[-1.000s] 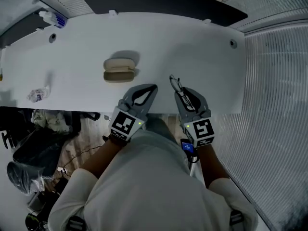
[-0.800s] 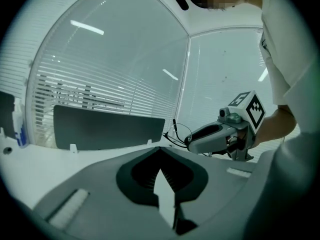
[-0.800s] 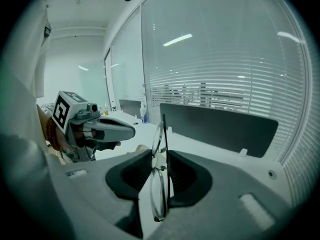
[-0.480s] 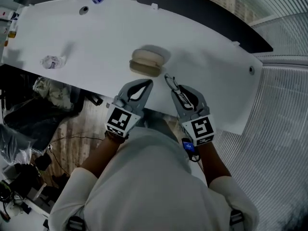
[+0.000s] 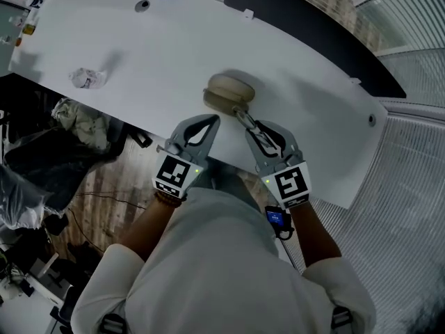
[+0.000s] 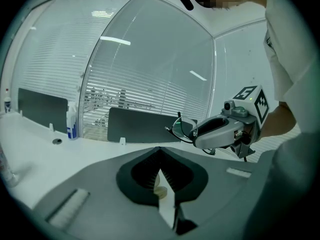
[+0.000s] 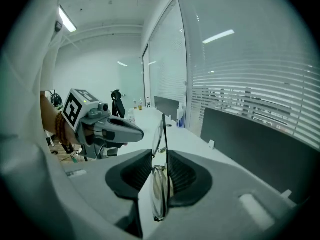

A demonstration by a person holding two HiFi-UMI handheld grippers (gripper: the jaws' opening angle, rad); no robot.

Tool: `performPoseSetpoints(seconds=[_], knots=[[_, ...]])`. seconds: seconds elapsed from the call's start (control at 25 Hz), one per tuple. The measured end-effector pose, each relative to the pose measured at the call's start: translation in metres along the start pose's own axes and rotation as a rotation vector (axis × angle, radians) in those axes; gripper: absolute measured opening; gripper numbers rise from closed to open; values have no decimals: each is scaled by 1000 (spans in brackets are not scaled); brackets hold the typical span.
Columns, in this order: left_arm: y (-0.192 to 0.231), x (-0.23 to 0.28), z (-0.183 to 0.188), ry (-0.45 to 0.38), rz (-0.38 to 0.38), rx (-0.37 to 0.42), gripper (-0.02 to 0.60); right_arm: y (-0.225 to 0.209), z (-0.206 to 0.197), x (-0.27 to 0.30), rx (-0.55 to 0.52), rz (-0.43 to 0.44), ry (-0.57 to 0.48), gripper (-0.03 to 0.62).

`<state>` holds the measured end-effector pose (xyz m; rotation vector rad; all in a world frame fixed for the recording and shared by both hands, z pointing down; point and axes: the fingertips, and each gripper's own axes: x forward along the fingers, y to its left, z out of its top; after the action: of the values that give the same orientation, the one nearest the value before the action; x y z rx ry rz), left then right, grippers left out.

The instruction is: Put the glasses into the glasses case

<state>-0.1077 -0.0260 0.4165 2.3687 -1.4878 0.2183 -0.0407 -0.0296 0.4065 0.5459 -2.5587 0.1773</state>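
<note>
We see the white table [image 5: 160, 54] spanning the head view. At its near edge we hold both grippers side by side, pointing across it. The left gripper [image 5: 215, 120] has its tips pressed together with nothing between them. The right gripper [image 5: 249, 126] pinches the folded glasses [image 5: 243, 117] edge-on between its pads, with the lenses projecting past the tips. The beige glasses case [image 5: 229, 93] lies closed on the table just beyond both grippers. The glasses reach close to its near side; we cannot tell whether they touch.
</note>
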Motion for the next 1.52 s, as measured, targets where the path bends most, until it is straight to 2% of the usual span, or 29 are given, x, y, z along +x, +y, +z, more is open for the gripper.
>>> performPoseSetpoints(seconds=[0.24,0.36,0.48,0.56,0.88,1.24,1.52], knots=[[28,18,-18,32,-12,0,2,-8,-17,34,-58,34,51,98],[47,33,-13,34,-10,1,2,-22,-11,53,-82,44,64,100],[53,43,-18,63,-18,-28,3,-28,-13,64,-95,74,98,100],[57,48,-27,87,-27,-48,2,-28,-20,73,-86,97,125,100],[86,72,-61,129,-67,-22,2,-26,-63,126,-102,155,190,100],[89,84,-94,176,-72,-41,2,-36,-99,148,-138,171,249,101],[84,86,-102,187,-76,-55,2,-36,-108,151,-164,180,264,106]])
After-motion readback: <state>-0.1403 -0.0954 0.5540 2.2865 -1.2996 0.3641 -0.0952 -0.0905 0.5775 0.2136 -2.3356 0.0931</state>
